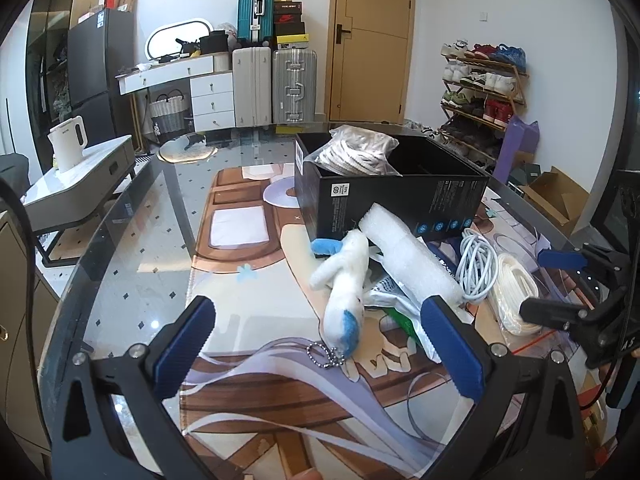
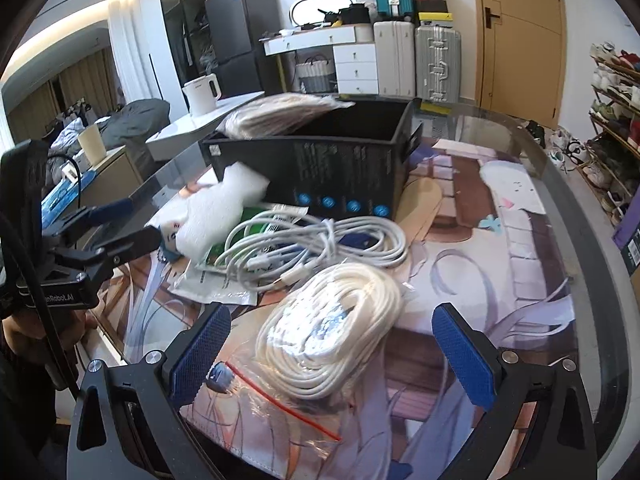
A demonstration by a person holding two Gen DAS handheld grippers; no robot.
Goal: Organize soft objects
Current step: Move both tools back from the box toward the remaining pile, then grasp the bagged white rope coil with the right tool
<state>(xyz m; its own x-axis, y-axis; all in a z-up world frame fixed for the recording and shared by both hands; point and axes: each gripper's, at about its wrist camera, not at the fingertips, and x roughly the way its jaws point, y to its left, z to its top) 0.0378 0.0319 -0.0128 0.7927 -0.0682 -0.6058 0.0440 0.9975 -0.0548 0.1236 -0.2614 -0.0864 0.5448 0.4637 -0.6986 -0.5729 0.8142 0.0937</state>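
Observation:
A white plush toy point(image 1: 344, 280) with blue patches and a ball chain lies on the printed mat, between my left gripper's open jaws; the left gripper point(image 1: 324, 348) is open and empty. A white foam roll point(image 1: 408, 256) leans on the black box point(image 1: 396, 196), which holds a bagged rope bundle point(image 1: 356, 148). My right gripper point(image 2: 332, 352) is open around a bagged white cable coil point(image 2: 332, 332). A loose white cable point(image 2: 304, 244) lies beyond it, by the black box point(image 2: 332, 160). The left gripper also shows in the right wrist view point(image 2: 120, 224).
Flat plastic packets point(image 2: 216, 280) lie under the cables. The printed mat point(image 1: 248, 320) covers a glass table whose rounded edge point(image 1: 120, 216) runs on the left. A kettle point(image 1: 68, 144) stands on a side unit past the table.

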